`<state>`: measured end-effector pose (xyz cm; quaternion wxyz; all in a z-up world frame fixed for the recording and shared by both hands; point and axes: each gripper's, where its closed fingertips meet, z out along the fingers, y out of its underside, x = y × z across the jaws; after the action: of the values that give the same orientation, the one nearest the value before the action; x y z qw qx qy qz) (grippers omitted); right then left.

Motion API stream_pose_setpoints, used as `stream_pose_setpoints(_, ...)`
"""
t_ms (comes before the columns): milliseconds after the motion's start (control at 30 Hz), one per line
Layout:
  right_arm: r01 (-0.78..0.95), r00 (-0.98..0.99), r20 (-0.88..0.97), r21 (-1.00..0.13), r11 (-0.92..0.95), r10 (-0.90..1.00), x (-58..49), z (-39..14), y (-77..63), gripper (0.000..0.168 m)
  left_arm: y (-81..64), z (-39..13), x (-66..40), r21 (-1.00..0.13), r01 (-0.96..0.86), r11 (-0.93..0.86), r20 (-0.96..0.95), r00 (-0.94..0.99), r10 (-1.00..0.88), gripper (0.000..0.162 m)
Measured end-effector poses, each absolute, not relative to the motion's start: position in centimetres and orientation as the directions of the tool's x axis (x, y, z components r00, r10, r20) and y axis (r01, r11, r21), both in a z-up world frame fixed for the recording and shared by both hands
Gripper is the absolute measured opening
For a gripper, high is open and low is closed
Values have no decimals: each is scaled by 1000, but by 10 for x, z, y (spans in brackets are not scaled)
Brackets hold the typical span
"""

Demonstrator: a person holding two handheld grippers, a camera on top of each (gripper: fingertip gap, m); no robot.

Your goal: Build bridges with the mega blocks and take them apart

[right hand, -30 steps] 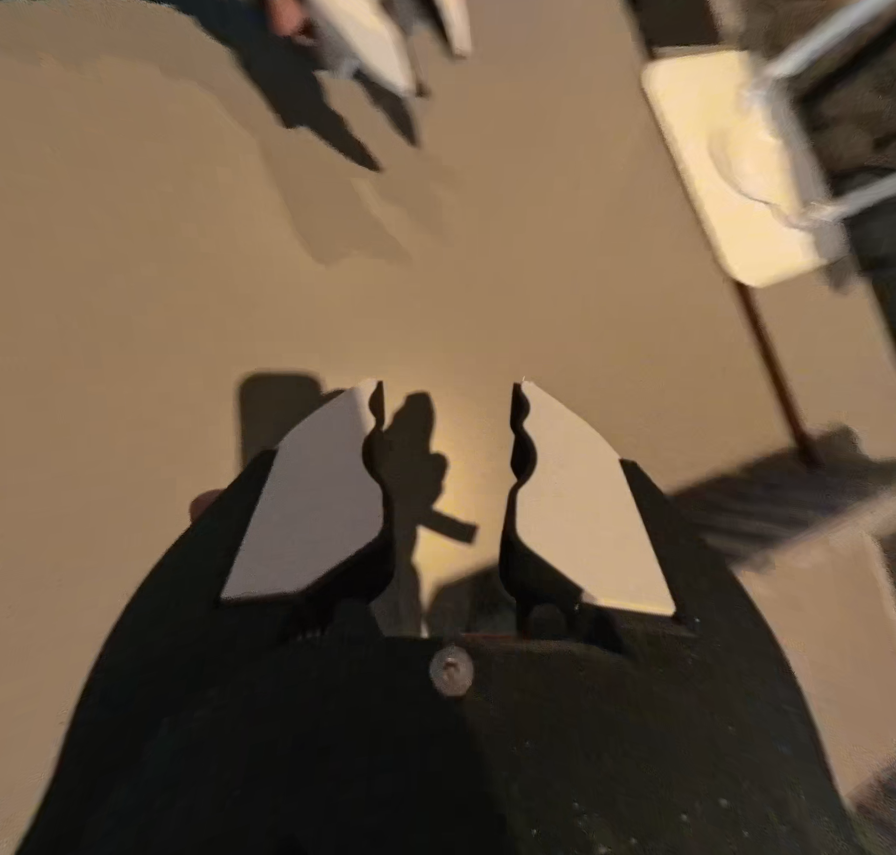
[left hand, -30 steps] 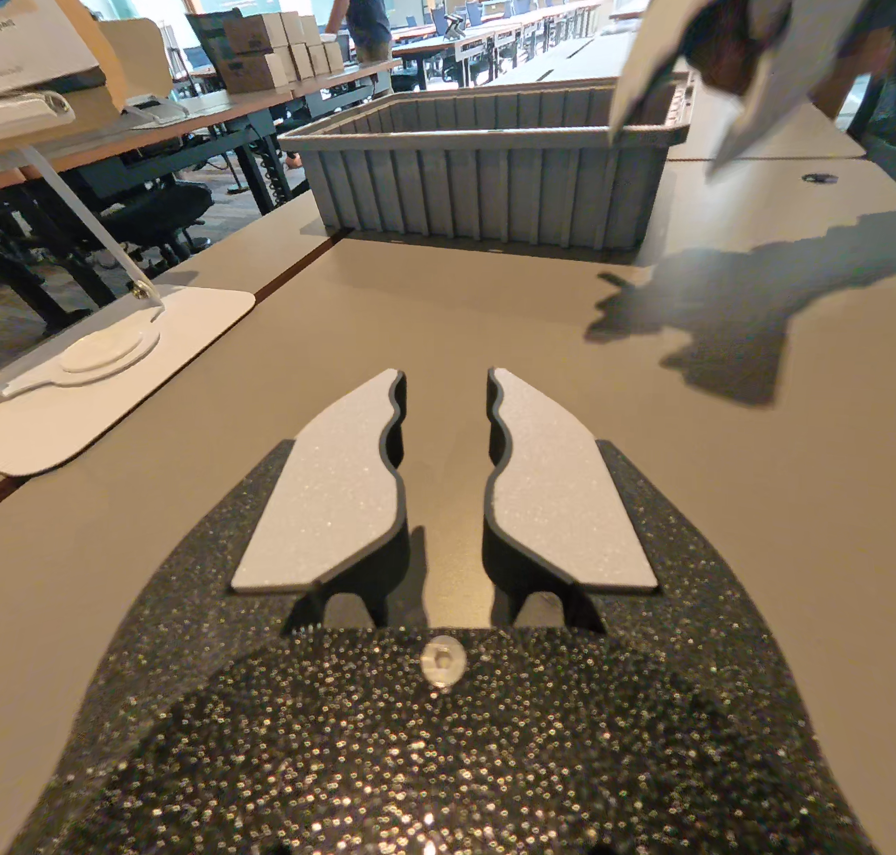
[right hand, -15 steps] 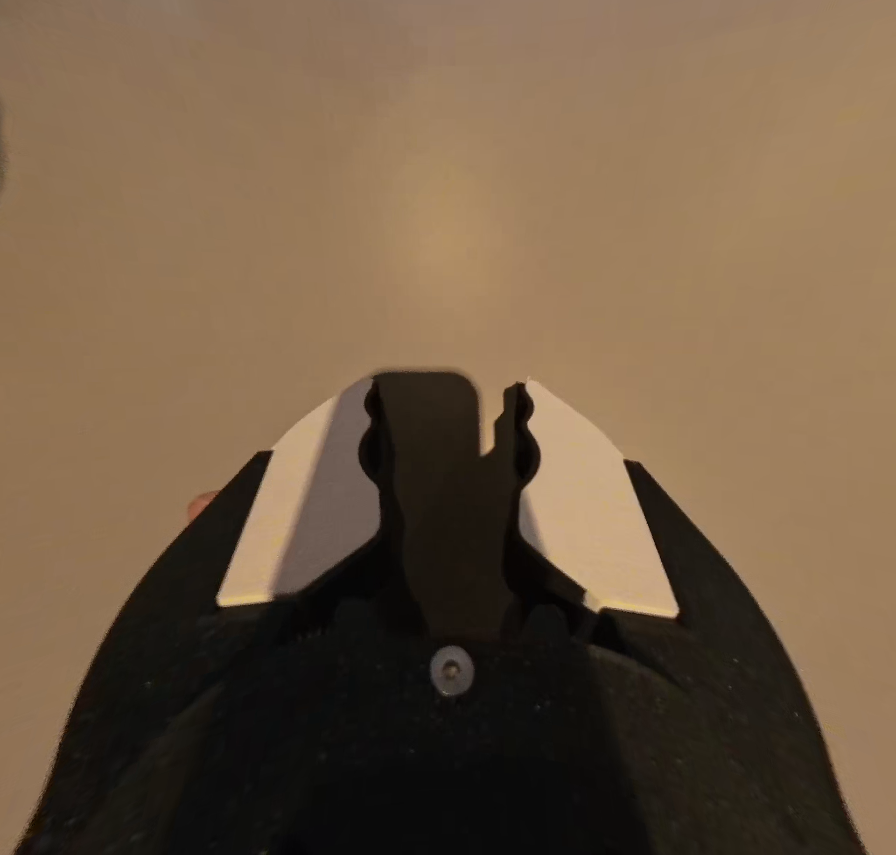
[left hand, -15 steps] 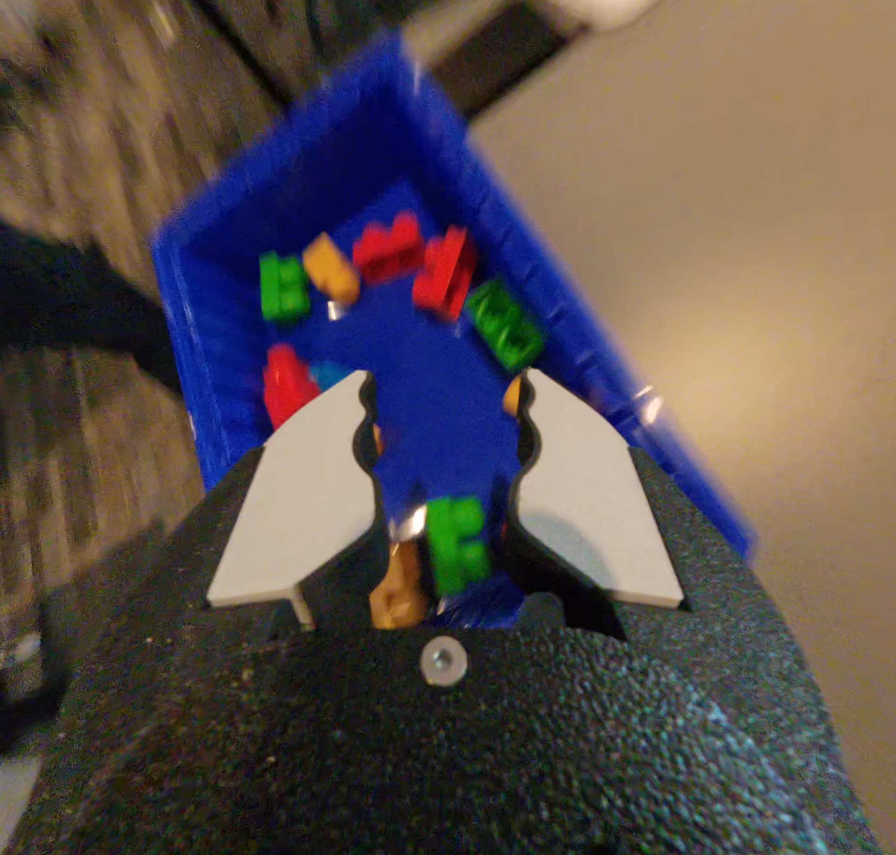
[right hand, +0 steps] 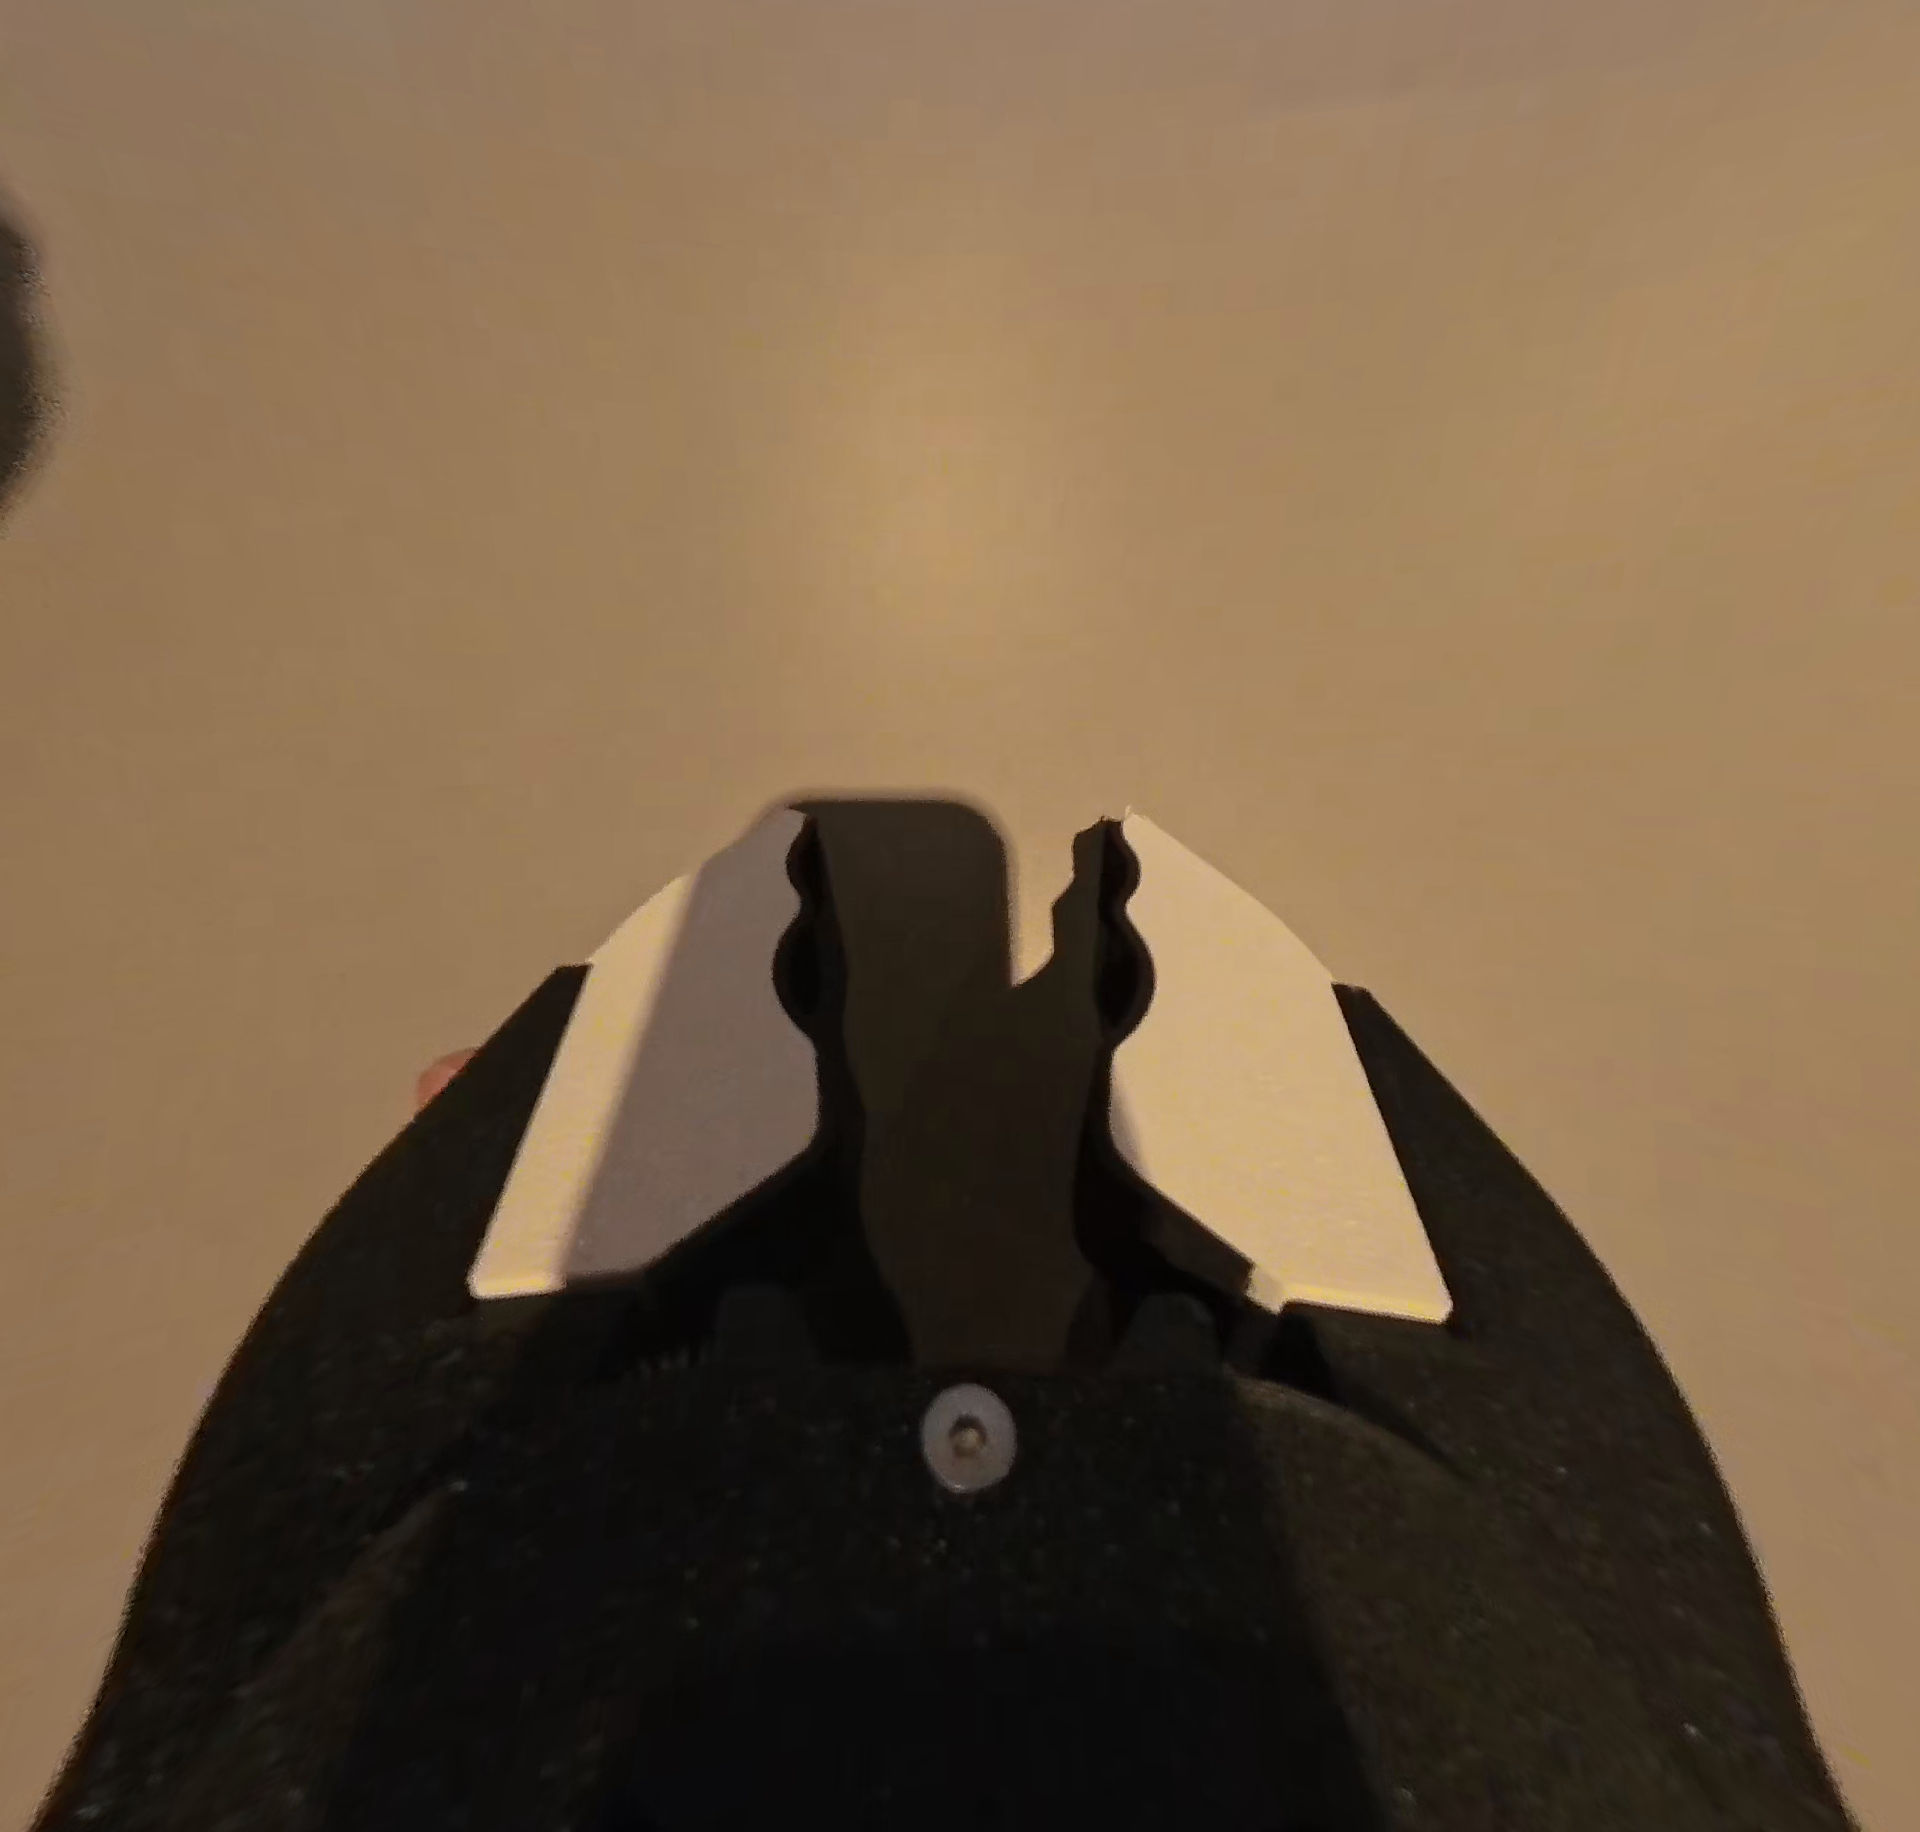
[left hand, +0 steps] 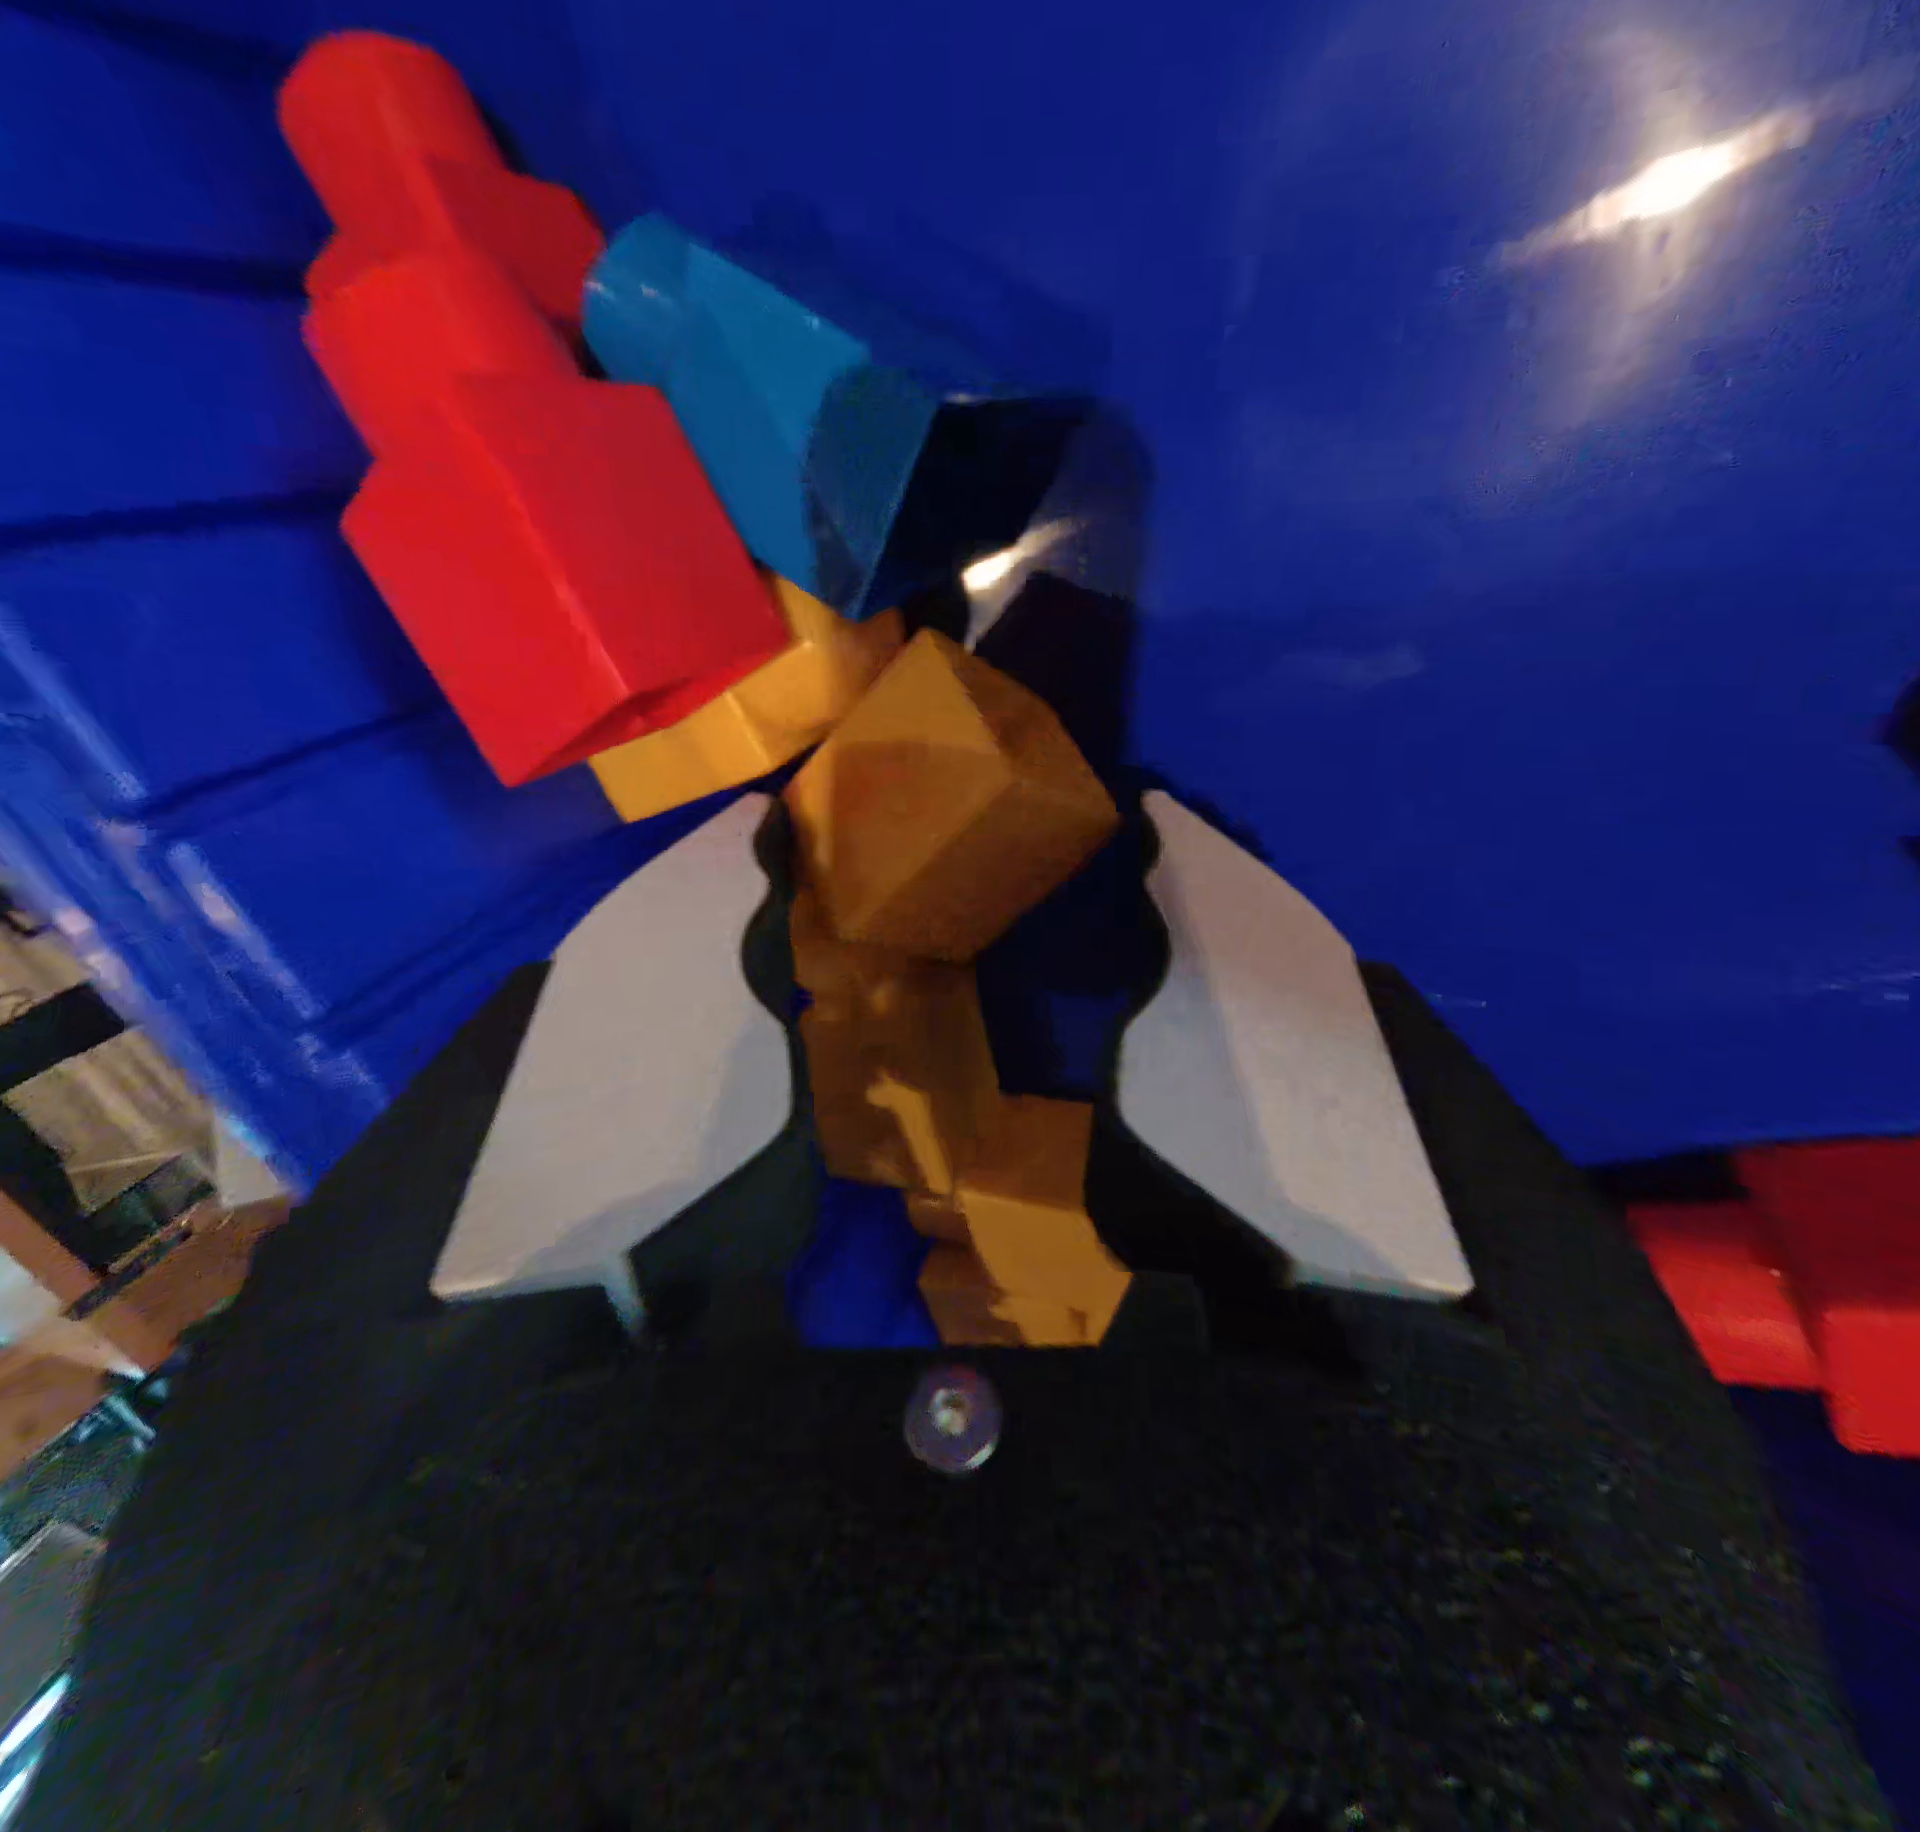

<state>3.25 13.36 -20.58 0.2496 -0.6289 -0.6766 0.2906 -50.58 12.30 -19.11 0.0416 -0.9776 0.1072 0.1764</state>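
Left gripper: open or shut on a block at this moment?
Open. The left gripper is down inside the blue bin; an orange block sits between its fingers with blue showing beside the right finger.

One deep-blue plastic bin with ribbed walls holds the visible blocks. Two red plastic stud-topped blocks show: one against the bin's left wall, one at its lower right. One light-blue plastic block and two orange-yellow plastic blocks complete the count. One tan tabletop fills the right wrist view.
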Motion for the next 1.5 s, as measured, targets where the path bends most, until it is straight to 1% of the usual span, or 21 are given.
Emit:
stream_pose_setpoints(33,706,-85,-28,-707,40,996,33,-206,134,53,124,-192,-506,-51,-227,-972,-359,913,-194,59)
stream_pose_setpoints(67,705,-86,-28,-708,41,996,33,-206,133,53,125,-191,-507,-63,-225,-972,-368,911,-187,59)
stream_pose_setpoints(167,705,-91,-23,-708,48,996,34,-206,133,53,120,-190,-502,-49,-252,-967,-378,900,-215,58)
stream_pose_setpoints(233,705,-95,-20,-708,53,995,34,-206,132,53,121,-184,-495,-77,-276,-958,-392,892,-225,58)
stream_pose_setpoints(333,704,-99,-15,-708,59,995,34,-206,131,53,134,-155,-468,-206,-352,-913,-433,870,-238,58)
stream_pose_setpoints(400,703,-106,-17,-708,62,994,34,-206,130,52,151,-121,-428,-330,-486,-810,-500,817,-287,58)
stream_pose_setpoints(433,703,-109,-23,-709,61,994,34,-206,130,52,160,-102,-404,-376,-553,-744,-553,778,-299,58)
stream_pose_setpoints(467,703,-110,-32,-709,55,993,34,-205,129,52,167,-84,-376,-395,-628,-671,-616,723,-313,58)
stream_pose_setpoints(500,703,-108,-44,-710,45,993,33,-205,129,52,174,-69,-346,-388,-713,-584,-684,647,-335,58)
stream_pose_setpoints(567,703,-100,-75,-711,17,992,32,-204,130,54,186,-51,-279,-331,-853,-405,-798,482,-363,58)
stream_pose_setpoints(667,670,-73,-155,-739,-66,985,28,-195,134,55,204,-59,-179,-269,-946,-182,-862,320,-393,58)
stream_pose_setpoints(800,591,34,-294,-765,-257,955,20,-179,161,58,235,-98,-88,-296,-955,19,-884,267,-384,58)
stream_pose_setpoints(900,495,102,-385,-780,-382,917,14,-163,192,63,244,-111,-47,-379,-898,224,-898,299,-321,58)
stream_pose_setpoints(933,459,98,-423,-784,-418,901,12,-156,200,65,240,-114,-37,-377,-875,305,-909,286,-304,58)
stream_pose_setpoints(967,424,90,-463,-783,-455,882,10,-150,206,67,235,-117,-31,-351,-864,361,-924,256,-285,58)
stream_pose_setpoints(1033,369,55,-532,-776,-512,845,3,-141,212,70,227,-118,-29,-300,-860,413,-949,226,-220,58)
stream_pose_setpoints(1100,346,14,-581,-760,-549,813,-4,-140,212,72,222,-121,-30,-260,-867,425,-964,208,-167,58)
stream_pose_setpoints(1233,369,-52,-635,-729,-576,771,-17,-145,199,77,221,-126,-21,-150,-884,443,-987,111,-113,58)
stream_pose_setpoints(1300,376,-63,-621,-740,-558,781,-19,-145,195,78,224,-133,-17,-114,-891,440,-991,69,-117,58)
stream_pose_setpoints(1400,381,-15,-559,-769,-512,829,-18,-149,199,73,223,-142,-9,-61,-881,470,-994,10,-111,58)
stream_pose_setpoints(1500,397,28,-491,-794,-461,871,-17,-153,202,59,220,-147,0,-26,-871,491,-994,-29,-103,58)
